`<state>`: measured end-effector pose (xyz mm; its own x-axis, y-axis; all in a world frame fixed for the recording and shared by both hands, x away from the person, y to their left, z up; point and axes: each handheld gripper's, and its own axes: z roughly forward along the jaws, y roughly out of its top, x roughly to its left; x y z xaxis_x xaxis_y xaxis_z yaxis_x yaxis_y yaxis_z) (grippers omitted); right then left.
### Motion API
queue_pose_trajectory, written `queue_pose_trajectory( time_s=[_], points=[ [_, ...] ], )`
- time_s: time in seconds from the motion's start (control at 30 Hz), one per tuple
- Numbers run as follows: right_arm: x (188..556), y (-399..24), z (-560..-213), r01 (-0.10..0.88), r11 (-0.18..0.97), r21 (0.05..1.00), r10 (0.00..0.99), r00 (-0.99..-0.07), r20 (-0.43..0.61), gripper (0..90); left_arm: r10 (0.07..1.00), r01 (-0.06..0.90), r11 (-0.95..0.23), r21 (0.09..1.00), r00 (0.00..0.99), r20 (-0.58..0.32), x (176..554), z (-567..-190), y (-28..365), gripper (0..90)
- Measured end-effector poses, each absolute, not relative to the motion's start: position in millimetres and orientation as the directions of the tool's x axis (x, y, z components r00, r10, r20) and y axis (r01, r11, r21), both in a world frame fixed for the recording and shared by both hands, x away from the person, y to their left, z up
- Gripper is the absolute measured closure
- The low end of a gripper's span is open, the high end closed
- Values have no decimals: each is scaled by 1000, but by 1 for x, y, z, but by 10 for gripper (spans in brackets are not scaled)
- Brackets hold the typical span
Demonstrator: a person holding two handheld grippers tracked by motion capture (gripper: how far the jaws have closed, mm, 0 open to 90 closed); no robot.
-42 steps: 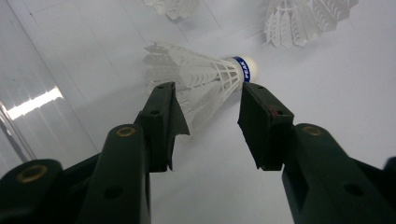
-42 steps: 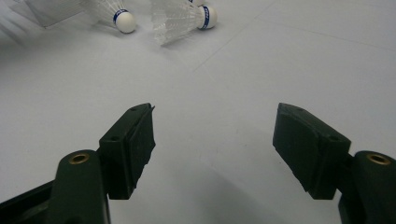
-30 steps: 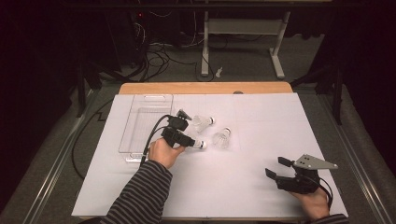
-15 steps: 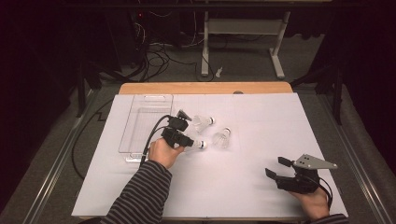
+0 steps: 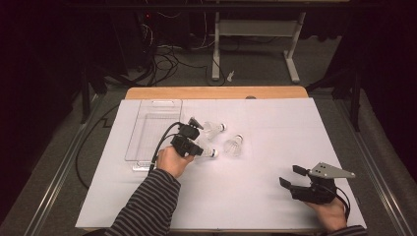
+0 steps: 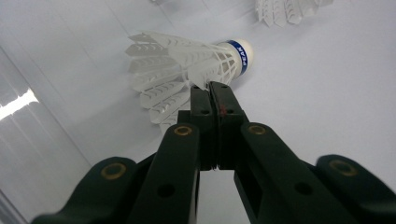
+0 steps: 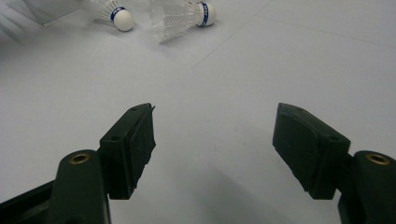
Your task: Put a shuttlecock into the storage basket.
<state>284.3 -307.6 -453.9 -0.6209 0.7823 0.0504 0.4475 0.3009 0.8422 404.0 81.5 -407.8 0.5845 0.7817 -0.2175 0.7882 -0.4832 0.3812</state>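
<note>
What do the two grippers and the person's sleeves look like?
Both grippers are black with two blocky jaws and brass-coloured rivets. The left gripper trails a black cable; the right gripper carries a grey three-cornered plate. The left sleeve is dark with thin light stripes.

A long sleeve (image 5: pixel 147 206) striped in dark grey and lighter grey is worn on the left arm, seen at the lower left of the high view. The left gripper (image 6: pixel 211 91) is built of matt black plastic; brass-coloured rivets are set into its linkage arms, and a small red mark is seen on one pad. A black cable (image 5: pixel 160 142) is looped from its body. The right gripper (image 5: pixel 290 176), at the lower right of the high view, is also black, with blocky ribbed pads and brass-coloured pivots; a grey three-cornered plate (image 5: pixel 330 170) is mounted on top, and a thin black cable is trailed beside it.
</note>
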Motion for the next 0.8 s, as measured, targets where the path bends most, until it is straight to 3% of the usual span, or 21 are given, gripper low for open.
queue_pose_trajectory(
  time_s=[0.8],
  points=[
    [283, -307, -454, 442, 307, 843, 779, -626, 45, 303, 744, 762, -504, 408, 622, -243, 402, -406, 80, 900]
  ],
)
